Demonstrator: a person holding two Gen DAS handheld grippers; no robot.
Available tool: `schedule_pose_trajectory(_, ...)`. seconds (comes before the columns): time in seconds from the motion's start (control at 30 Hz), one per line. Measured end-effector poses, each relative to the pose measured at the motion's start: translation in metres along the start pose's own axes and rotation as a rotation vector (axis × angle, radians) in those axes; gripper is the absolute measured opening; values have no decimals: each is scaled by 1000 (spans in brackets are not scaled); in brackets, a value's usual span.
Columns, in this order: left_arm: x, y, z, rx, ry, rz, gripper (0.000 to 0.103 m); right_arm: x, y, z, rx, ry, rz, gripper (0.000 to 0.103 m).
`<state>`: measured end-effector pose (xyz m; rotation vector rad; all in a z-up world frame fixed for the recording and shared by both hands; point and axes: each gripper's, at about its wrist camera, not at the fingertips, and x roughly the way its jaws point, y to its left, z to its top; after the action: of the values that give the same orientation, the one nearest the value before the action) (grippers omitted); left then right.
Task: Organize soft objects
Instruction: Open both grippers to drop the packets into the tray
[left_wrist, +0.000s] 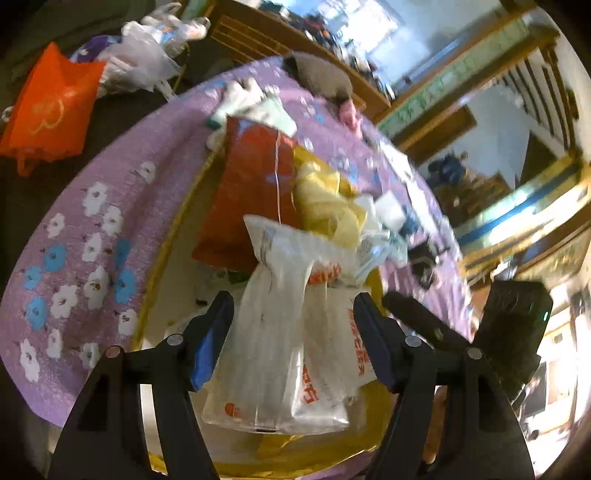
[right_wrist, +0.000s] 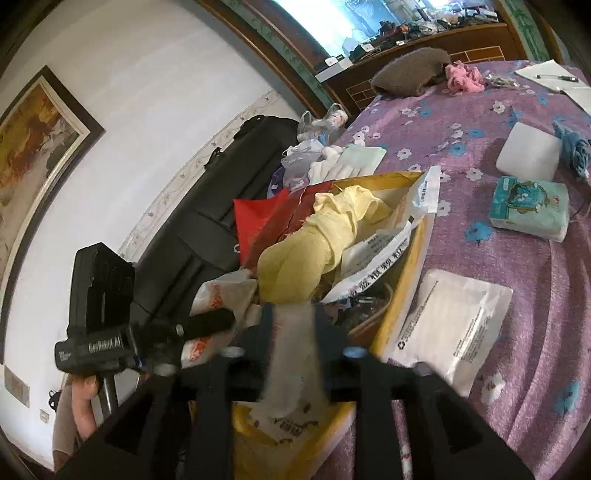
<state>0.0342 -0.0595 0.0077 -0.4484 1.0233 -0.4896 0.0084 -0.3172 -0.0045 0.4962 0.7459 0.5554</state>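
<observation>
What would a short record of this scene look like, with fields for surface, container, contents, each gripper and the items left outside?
Surface: purple floral bedcover
Container: yellow box, open, on the bedcover
Contents: red bag, yellow cloth, printed packet
Left gripper: open, clear plastic bag between its fingers, over the box
Right gripper: jaws apart, pale strip between them, blurred
Outside box: tissue pack, white block, both on the bedcover

Both the left gripper (left_wrist: 293, 332) and right gripper (right_wrist: 291, 343) tilt downward, jaws apart, side by side.
</observation>
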Motion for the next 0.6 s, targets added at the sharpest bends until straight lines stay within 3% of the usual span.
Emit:
schedule_pose_trajectory(0.03, -6, -1, 1, -4, -29, 10, 70, -4, 0, 0, -6, -17, 0, 58)
schedule_pose_trajectory(0.07, -10, -3, 1, -4, -51, 13, 75, -11, 1, 0, -12, -39, 3, 61)
schedule_pose_trajectory(0.13, -22, -10, 1, -4, -108, 19, 82, -18, 0, 1, -3, -47, 25, 61)
schedule_pose_trajectory(0.23, -33, -31, -1, 64, -165, 57, 82, -29, -3, 4, 3, -63, 63, 61)
schedule_pose_trajectory(0.43, -20, -58, -3, 138, -83, 65, 82, -47, -18, 5, 51, -95, 82, 61)
schedule_pose_trajectory(0.6, -10, -76, -9, 132, -55, -20, 82, -62, -30, 7, 63, -121, 67, 62)
